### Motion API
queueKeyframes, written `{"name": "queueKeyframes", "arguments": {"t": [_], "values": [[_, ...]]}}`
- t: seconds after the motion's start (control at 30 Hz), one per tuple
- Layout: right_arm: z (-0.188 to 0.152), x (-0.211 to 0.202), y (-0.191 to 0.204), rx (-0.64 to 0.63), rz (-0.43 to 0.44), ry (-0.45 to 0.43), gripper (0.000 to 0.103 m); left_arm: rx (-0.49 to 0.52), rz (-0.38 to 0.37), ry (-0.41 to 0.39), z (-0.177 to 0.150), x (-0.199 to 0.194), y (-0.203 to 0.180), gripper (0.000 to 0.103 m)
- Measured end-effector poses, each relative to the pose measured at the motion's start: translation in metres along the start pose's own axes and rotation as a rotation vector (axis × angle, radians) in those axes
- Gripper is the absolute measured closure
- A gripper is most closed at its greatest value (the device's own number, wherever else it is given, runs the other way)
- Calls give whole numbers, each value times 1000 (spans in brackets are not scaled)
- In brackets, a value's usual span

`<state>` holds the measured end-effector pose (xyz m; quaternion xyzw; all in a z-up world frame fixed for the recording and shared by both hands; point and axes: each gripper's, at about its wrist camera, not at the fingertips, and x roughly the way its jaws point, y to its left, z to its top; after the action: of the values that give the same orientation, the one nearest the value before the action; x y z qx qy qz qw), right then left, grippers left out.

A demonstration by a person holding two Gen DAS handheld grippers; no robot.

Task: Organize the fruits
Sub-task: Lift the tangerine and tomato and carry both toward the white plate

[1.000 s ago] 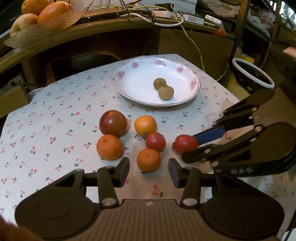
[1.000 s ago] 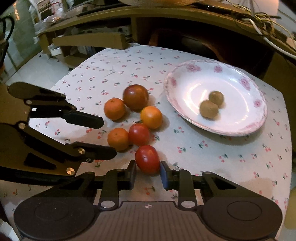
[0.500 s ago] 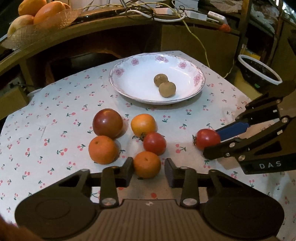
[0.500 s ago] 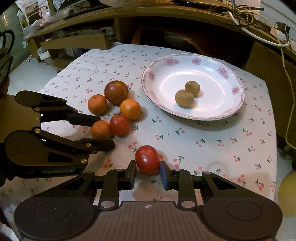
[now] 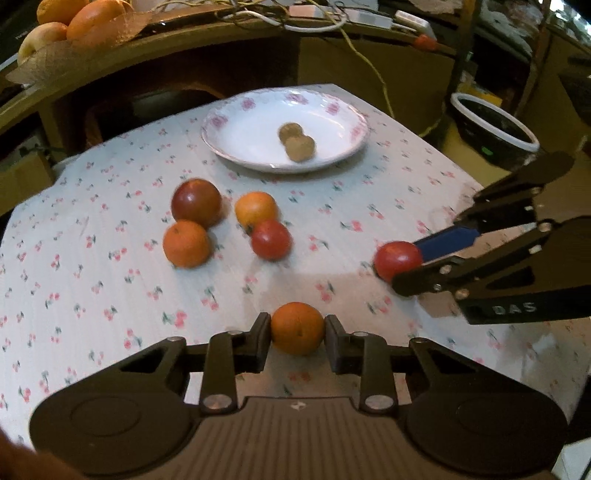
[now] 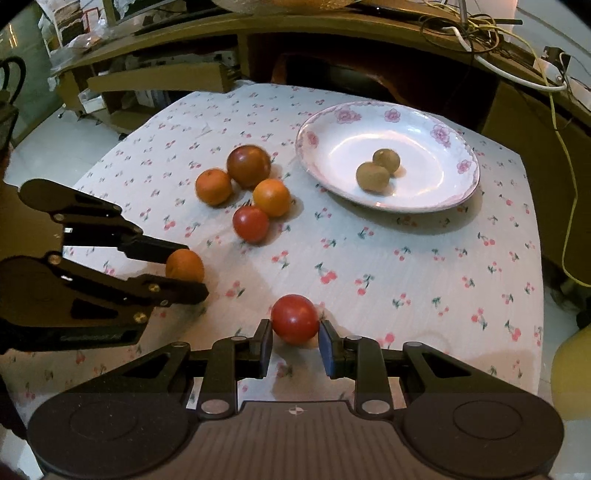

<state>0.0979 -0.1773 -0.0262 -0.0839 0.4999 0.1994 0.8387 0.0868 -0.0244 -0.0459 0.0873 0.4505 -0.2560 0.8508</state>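
In the left wrist view my left gripper [image 5: 297, 329] is shut on a small orange [image 5: 297, 325], low over the cherry-print tablecloth. My right gripper [image 6: 295, 334] is shut on a red tomato [image 6: 294, 318], also just above the cloth. Each gripper shows in the other's view: the left gripper [image 6: 192, 272] with its orange [image 6: 184, 264], the right gripper [image 5: 404, 266] with its tomato [image 5: 395, 258]. Farther back lie a dark red fruit [image 5: 195, 202], two oranges [image 5: 186, 243] [image 5: 256, 208] and a red tomato [image 5: 270, 239]. A flowered white plate [image 5: 332, 122] holds two brown kiwis [image 5: 299, 146].
A wooden counter curves behind the table, with a bowl of large fruit [image 5: 74, 22] at its left and cables [image 5: 314, 22] on top. A black bin with a white rim [image 5: 495, 129] stands on the floor to the right. The table edge [image 6: 539, 258] drops off at the right.
My left gripper closed on the nearest orange and pulled it out of the cluster towards the near edge. My right gripper drew its tomato away from the cluster to the right.
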Motion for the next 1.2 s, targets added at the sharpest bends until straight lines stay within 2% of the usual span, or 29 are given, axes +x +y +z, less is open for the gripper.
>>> {"name": "queueKeyframes", "arguments": {"t": [0.17, 0.37, 0.47, 0.6, 0.77, 1.2], "values": [[-12, 0, 11, -7, -35, 11, 75, 28, -4, -1, -9, -2, -7, 67], [-18, -2, 18, -9, -49, -2, 63, 62, 0, -9, -14, -4, -11, 65], [-20, -2, 22, -23, -63, -7, 59, 74, 6, -10, -19, -6, -10, 60], [-18, -2, 24, -34, -62, -21, 51, 59, 21, -16, -21, -10, -7, 59], [-15, -3, 19, -28, -42, -41, 51, 51, 47, -25, -16, -6, -6, 58], [-19, 0, 2, 5, 0, -56, 52, 49, 36, -25, -9, 4, -10, 57]]}}
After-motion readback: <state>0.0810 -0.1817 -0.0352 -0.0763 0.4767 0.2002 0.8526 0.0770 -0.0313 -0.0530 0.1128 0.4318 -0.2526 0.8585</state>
